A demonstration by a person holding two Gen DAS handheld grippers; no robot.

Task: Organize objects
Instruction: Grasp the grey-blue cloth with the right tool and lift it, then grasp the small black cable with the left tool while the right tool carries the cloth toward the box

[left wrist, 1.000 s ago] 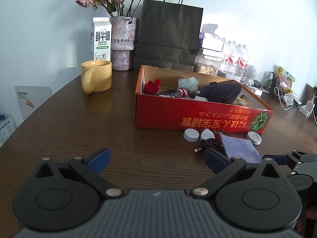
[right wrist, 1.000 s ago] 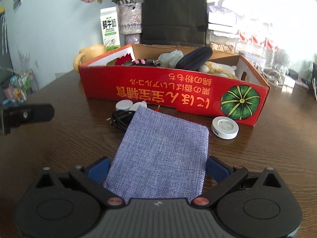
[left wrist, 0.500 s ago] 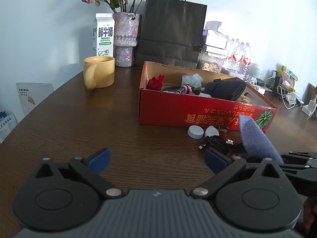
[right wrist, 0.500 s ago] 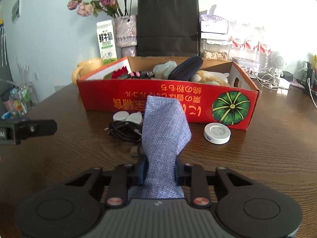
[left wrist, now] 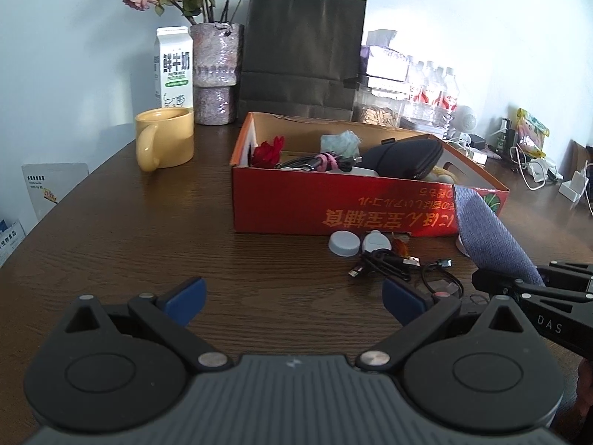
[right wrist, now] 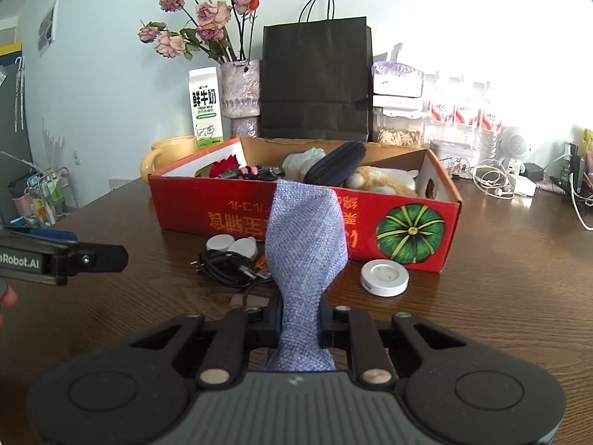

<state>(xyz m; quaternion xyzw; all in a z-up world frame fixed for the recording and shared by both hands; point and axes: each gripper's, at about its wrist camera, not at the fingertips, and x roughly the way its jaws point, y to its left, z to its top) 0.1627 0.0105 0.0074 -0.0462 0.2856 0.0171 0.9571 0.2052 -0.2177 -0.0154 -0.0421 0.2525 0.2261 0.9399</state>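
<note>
The blue-grey fabric pouch (right wrist: 302,244), flat on the wooden table (right wrist: 500,296) a second ago between wide jaws, is now pinched at its near end by the right gripper (right wrist: 299,324) — jaws closing on it — and raised, standing before the red cardboard box (right wrist: 407,218); a carry into the box is judged next. The left gripper (left wrist: 292,293) is held wide and empty; cables (right wrist: 226,263) and the white round puck (right wrist: 384,277) are left outside.

Left tongs (left wrist: 292,296) gape over the table (left wrist: 148,244), empty.
</note>
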